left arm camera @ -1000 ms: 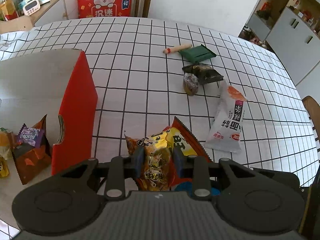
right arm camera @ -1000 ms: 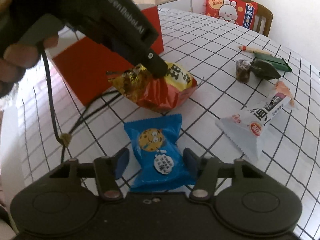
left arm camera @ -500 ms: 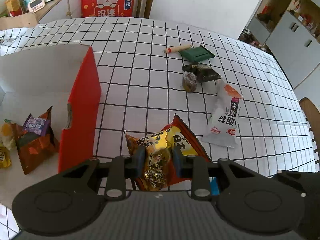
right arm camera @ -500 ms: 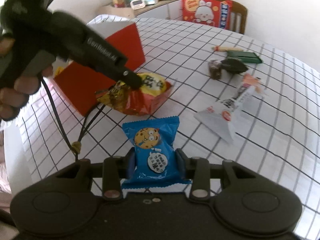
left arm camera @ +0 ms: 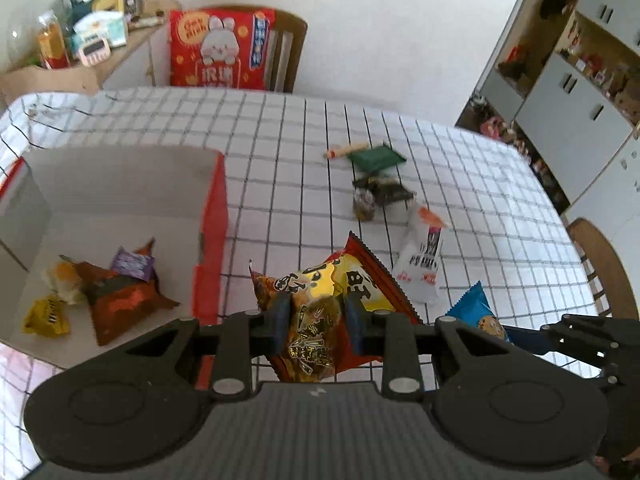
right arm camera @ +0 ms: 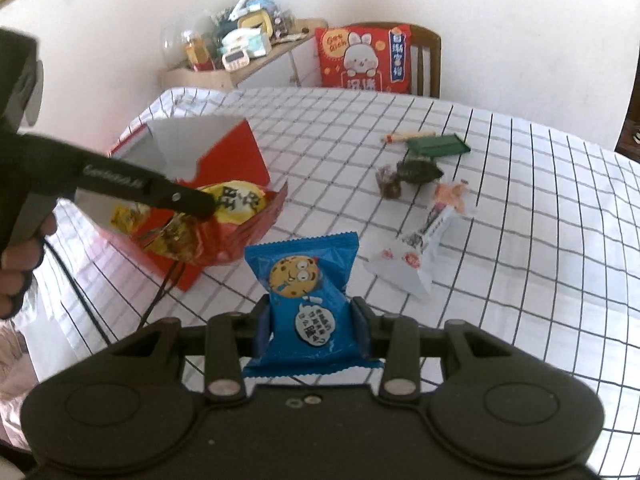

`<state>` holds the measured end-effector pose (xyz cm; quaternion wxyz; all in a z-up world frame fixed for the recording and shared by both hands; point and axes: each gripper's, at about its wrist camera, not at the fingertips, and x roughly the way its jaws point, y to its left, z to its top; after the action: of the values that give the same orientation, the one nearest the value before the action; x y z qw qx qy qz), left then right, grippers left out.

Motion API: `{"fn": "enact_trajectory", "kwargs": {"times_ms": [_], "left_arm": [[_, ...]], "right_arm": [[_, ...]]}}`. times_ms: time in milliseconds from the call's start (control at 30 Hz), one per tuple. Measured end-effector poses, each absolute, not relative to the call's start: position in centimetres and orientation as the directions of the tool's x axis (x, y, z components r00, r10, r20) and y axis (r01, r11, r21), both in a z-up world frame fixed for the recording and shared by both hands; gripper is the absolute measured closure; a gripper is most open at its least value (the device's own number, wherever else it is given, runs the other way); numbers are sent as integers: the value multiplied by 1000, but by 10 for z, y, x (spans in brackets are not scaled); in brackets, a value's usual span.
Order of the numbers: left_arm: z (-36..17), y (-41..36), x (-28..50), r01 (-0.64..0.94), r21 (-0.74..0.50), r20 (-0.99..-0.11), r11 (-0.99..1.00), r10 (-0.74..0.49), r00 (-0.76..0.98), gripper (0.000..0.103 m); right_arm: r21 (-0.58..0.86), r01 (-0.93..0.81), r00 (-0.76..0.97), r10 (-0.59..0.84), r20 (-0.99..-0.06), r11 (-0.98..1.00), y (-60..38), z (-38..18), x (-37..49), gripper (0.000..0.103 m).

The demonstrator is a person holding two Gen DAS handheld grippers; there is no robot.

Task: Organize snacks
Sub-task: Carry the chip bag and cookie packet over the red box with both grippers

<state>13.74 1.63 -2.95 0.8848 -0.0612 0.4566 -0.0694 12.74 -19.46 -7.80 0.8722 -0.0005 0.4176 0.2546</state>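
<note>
My left gripper (left arm camera: 316,322) is shut on a red and yellow snack bag (left arm camera: 332,292), lifted off the checked tablecloth beside the red box (left arm camera: 210,232). In the right wrist view the same bag (right arm camera: 228,220) hangs from the left gripper's fingers (right arm camera: 192,202) in front of the box (right arm camera: 236,156). My right gripper (right arm camera: 312,326) is shut on a blue cookie packet (right arm camera: 304,280), held above the table. That packet (left arm camera: 478,312) shows at the lower right of the left wrist view. Inside the box lie several snacks (left arm camera: 116,284).
On the table lie a white packet (right arm camera: 428,252), a brown wrapped sweet (right arm camera: 388,182), a dark packet (right arm camera: 420,170), a green packet (right arm camera: 438,146) and a stick snack (right arm camera: 404,136). A chair with a red rabbit bag (right arm camera: 362,60) stands beyond. A cluttered shelf (right arm camera: 236,52) is at the back left.
Both grippers have risen with their snacks. The right gripper closed on the blue packet and lifted it off the table. The left gripper's view now looks down into the box.
</note>
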Motion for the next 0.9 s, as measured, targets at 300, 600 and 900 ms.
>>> {"fn": "enact_trajectory", "kwargs": {"times_ms": [300, 600, 900], "left_arm": [[9, 51, 122, 33, -185, -736, 982, -161, 658, 75], [20, 99, 114, -42, -173, -711, 984, -96, 697, 75], [23, 150, 113, -138, -147, -693, 979, -2, 721, 75]], "right_arm": [[197, -476, 550, 465, -694, 857, -161, -48, 134, 64], [181, -536, 542, 500, -675, 825, -106, -31, 142, 64], [152, -590, 526, 520, -672, 793, -43, -24, 158, 64]]}}
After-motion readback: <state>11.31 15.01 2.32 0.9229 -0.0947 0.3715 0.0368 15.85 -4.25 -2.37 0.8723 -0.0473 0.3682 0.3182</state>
